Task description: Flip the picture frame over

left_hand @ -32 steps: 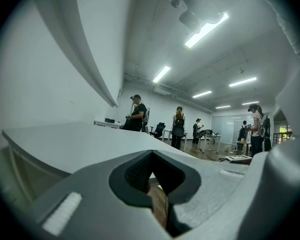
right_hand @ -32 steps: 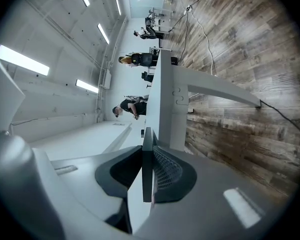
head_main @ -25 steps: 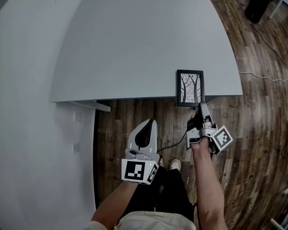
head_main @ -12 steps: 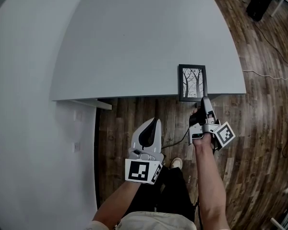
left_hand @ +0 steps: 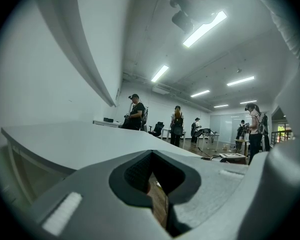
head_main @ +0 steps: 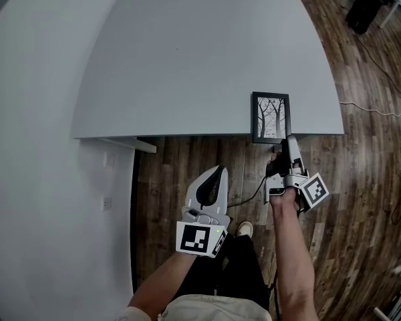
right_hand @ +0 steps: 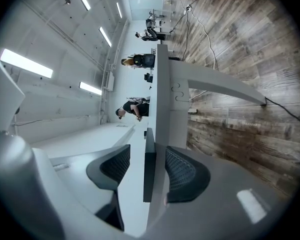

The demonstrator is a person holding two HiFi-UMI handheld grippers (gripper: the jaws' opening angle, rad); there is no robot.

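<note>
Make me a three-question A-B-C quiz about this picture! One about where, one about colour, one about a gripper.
1. Where is the frame? A at the table's near edge; B on the floor; C on a chair.
2. What colour is its rim? A white; B black; C red.
3. The right gripper's jaws are: A shut, empty; B gripping a cup; C apart around the frame's edge.
Answers: A, it lies right at that edge; B, the rim looks black; C, a gap shows beside the frame.

open-plan office or lab: ceiling strip lights (left_hand: 204,29), white table (head_main: 187,59), wood floor (head_main: 367,179) (people (left_hand: 136,111) standing behind).
</note>
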